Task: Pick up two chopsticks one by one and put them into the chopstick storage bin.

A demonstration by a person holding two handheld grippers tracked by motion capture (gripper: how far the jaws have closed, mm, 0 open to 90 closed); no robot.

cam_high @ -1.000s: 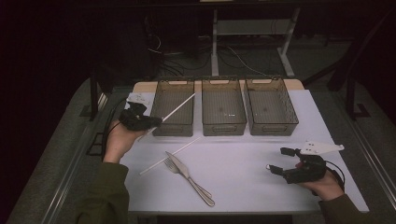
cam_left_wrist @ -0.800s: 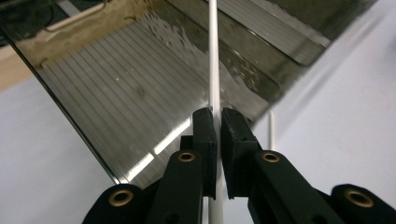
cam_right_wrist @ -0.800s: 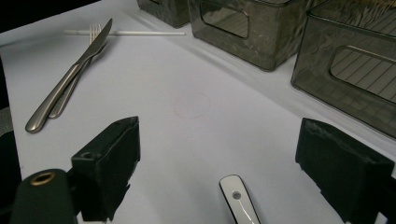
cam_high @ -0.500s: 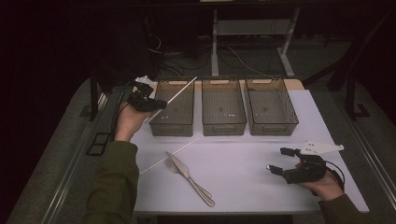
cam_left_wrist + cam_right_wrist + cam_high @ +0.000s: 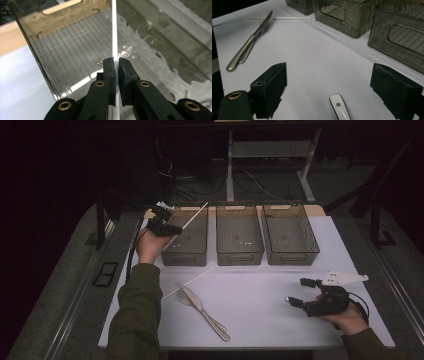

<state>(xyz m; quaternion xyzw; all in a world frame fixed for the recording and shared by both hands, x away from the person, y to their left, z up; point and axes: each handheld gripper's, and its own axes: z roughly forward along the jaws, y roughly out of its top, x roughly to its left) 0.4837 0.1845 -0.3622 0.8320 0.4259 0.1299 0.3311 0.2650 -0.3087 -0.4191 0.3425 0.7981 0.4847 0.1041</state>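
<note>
At the table's far-left corner, the left gripper (image 5: pixel 169 225) pinches a thin white stick (image 5: pixel 192 218) over the leftmost bin (image 5: pixel 186 254), its jaws closed narrow on the stick, which slants up and away across the bin's open top. Seen from the left gripper view, the stick (image 5: pixel 114 37) runs straight out between the two pads above the bin's ribbed floor (image 5: pixel 75 47). A second white stick (image 5: pixel 197 279) lies on the white mat just in front of that bin, and beside it a knife (image 5: pixel 197 304) rests across a fork (image 5: pixel 214 320) toward the near-left edge. Two more bins, the middle bin (image 5: pixel 239 255) and the right bin (image 5: pixel 291 254), line the far edge. Near the right edge, the right gripper (image 5: pixel 299 292) sits on the mat with its claw spread wide and holding nothing; a white spoon handle (image 5: pixel 339 106) lies between the jaws in the right gripper view. The risk, as it looks from here: the stick is gripped near one end, so a release at this slant could leave it propped on the rim or tip it out onto the mat.
</note>
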